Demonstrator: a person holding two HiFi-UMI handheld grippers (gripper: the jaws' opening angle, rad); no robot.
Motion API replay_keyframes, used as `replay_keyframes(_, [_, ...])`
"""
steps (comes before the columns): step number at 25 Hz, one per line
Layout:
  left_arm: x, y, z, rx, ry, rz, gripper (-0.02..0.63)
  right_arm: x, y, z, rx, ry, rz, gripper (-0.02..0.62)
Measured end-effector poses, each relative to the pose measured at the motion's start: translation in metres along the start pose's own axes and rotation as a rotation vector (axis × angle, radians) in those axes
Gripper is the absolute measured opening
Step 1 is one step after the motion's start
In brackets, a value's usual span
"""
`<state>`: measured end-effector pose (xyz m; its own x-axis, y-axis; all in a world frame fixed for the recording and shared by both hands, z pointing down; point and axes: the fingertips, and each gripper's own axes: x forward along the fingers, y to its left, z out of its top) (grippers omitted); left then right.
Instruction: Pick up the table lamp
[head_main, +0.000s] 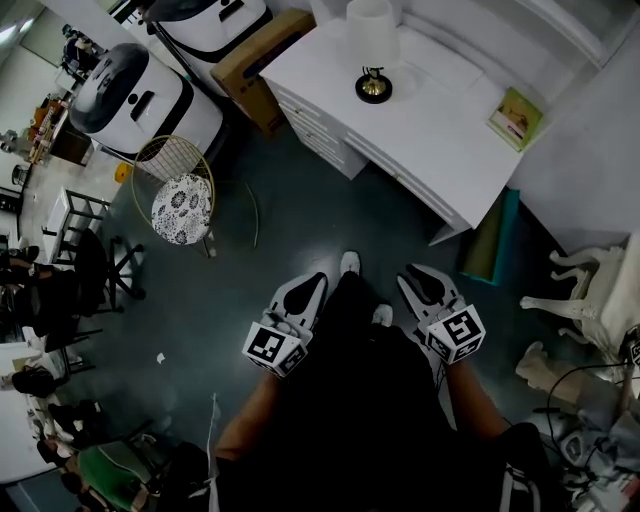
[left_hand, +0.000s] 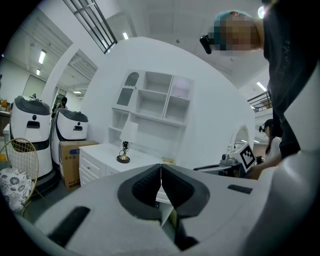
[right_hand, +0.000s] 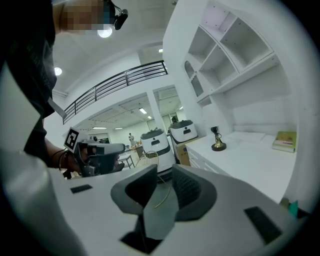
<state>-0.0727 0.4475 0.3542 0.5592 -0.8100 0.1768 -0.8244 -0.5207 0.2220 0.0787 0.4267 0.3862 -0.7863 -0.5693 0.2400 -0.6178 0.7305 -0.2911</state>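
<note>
Overhead, largest thing first:

- Dark grey-green floor (head_main: 300, 220), smooth and dull, fills most of the head view. The right gripper view shows an open white hall behind it, with a railed balcony (right_hand: 115, 82) and ceiling lights.
- White wall shelving (left_hand: 155, 100) with square open compartments and one arched niche stands above the bench.
- White bench (head_main: 430, 130), matt and rectangular with drawers along its front, sits at the top of the head view, well ahead of the person.
- Two rounded white machines (head_main: 145, 95) with glossy dark tops stand to the left of the bench.
- Brown cardboard box (head_main: 262, 62) sits on the floor against the bench's left end.
- Gold wire chair (head_main: 180, 195) with a round back and a black-and-white patterned cushion stands near the machines.
- White horse figure (head_main: 590, 290) lies at the right edge.
- Left claw (left_hand: 161, 170), pale grey with ribbed dark pads, is closed tip to tip and grips nothing.
- Right claw (right_hand: 164, 172), built the same, is closed and empty; both are held low near the person's body, well apart from the bench.
- Table lamp (head_main: 372, 40), with a white drum shade, slim dark stem and round brassy foot, stands upright on the bench towards its back left.
- Thin green-edged book (head_main: 516, 117) lies flat near the bench's right end.
</note>
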Motion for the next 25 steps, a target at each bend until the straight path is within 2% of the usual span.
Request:
replay_keyframes(3, [0.014,0.011,-0.001,0.004,0.004,-0.02,0.017,0.013,-0.007,0.004,-0.002,0.003,-0.01,0.086])
replay_keyframes(7, [0.037,0.034,0.006,-0.042,0.002,-0.041,0.018,0.035,-0.017,0.021,0.046,-0.01,-0.024,0.086])
replay_keyframes(14, [0.076,0.08,0.019,-0.065,0.003,-0.065,0.018,0.08,-0.038,0.041,0.041,0.006,-0.053,0.086])
replay_keyframes(25, [0.12,0.158,0.042,-0.047,0.01,-0.078,0.017,0.151,-0.072,0.073,0.062,0.001,-0.069,0.086])
